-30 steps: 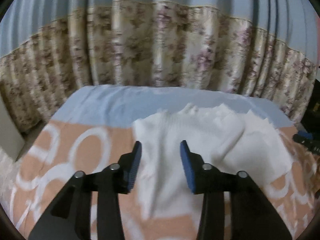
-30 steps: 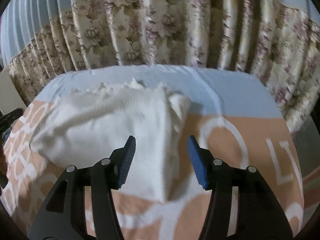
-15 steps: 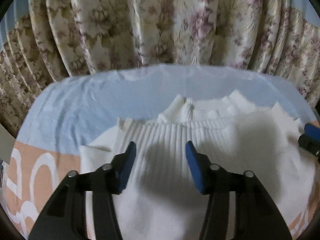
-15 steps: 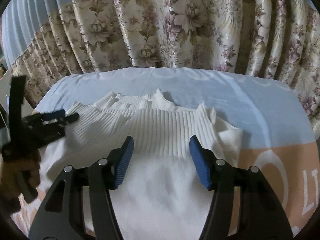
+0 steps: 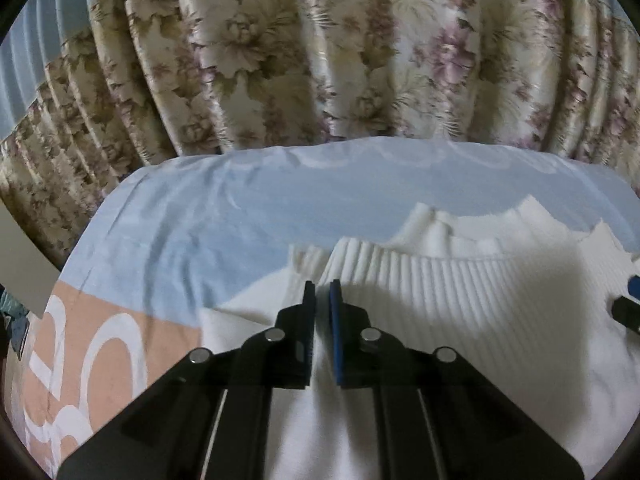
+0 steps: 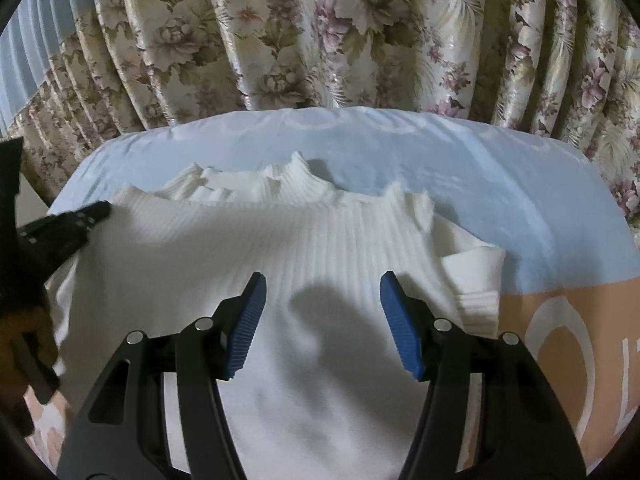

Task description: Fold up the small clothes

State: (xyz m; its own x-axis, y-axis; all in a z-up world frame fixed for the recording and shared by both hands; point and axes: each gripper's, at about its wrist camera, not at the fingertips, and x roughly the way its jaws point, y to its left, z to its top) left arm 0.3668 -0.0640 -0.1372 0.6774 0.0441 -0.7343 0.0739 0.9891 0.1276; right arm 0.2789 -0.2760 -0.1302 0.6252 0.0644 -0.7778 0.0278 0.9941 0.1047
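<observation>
A white knit sweater (image 5: 460, 300) lies flat on the bed, its ribbed band (image 6: 320, 240) along the far side. My left gripper (image 5: 322, 286) is shut on the left end of that band, with a thin fold of white knit pinched between its pads. The right wrist view shows the same left gripper (image 6: 94, 212) at the sweater's left edge. My right gripper (image 6: 322, 280) hovers open just above the ribbed band near its right end, nothing between its blue pads (image 6: 400, 320). Its tip (image 5: 628, 300) shows at the right edge of the left wrist view.
The bed cover (image 5: 180, 220) is pale blue at the far side and peach with white rings nearer me. A floral curtain (image 5: 320, 60) hangs close behind the bed's far edge. A pale board (image 5: 20, 260) stands at the left. A folded sleeve (image 6: 476, 280) sticks out at the sweater's right.
Both grippers moved forward and down across the sweater to its ribbed far band. The left jaws closed on the band's left end. The right jaws stayed open.
</observation>
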